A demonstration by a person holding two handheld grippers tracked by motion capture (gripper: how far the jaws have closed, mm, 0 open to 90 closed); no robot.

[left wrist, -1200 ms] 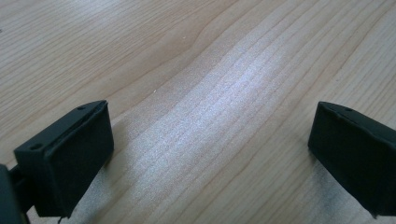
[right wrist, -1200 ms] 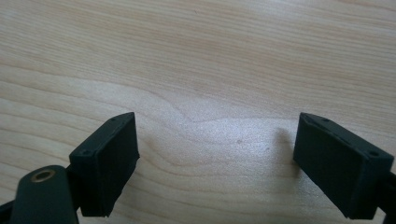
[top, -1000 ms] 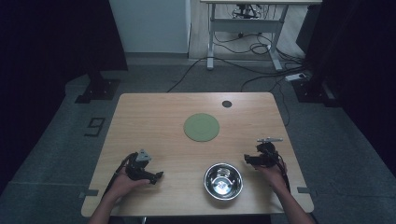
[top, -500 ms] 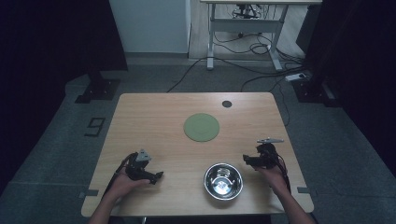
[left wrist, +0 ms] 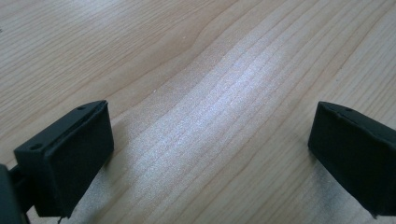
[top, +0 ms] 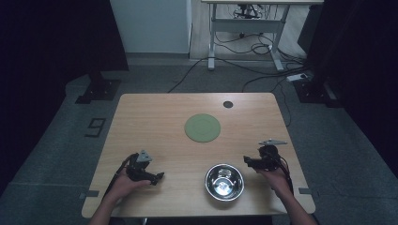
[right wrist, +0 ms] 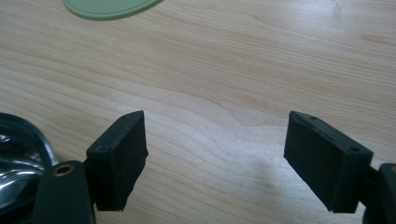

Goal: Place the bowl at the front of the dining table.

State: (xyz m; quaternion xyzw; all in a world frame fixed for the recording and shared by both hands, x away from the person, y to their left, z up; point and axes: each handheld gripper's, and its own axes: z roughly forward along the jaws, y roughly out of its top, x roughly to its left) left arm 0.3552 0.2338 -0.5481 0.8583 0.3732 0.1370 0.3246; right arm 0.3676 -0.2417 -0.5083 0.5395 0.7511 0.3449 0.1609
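High view: steel bowl (top: 224, 182) sits on the worktop (top: 155, 122) near the front edge, just beside the right gripper (top: 247, 161) and well apart from the left gripper (top: 158, 176). Green round mat (top: 202, 127) lies flat mid-worktop, beyond the bowl.

Right gripper view: jaws stand wide with bare wood between them; they have just been closing a little, on nothing. Bowl rim (right wrist: 23, 140) shows at the lower left edge, beside the near jaw, not between the two. Left gripper view: jaws wide apart, nothing held, over bare worktop.

Handling, as a judgement: thin polished metal, so likely light, stiff, not fragile, but slick. A curved wall gives the pads little to bite, and the bowl may skate or tip if nudged. Best hold looks like a pinch across the rim on the side nearest the right gripper, one jaw inside and one outside, then a level lift.
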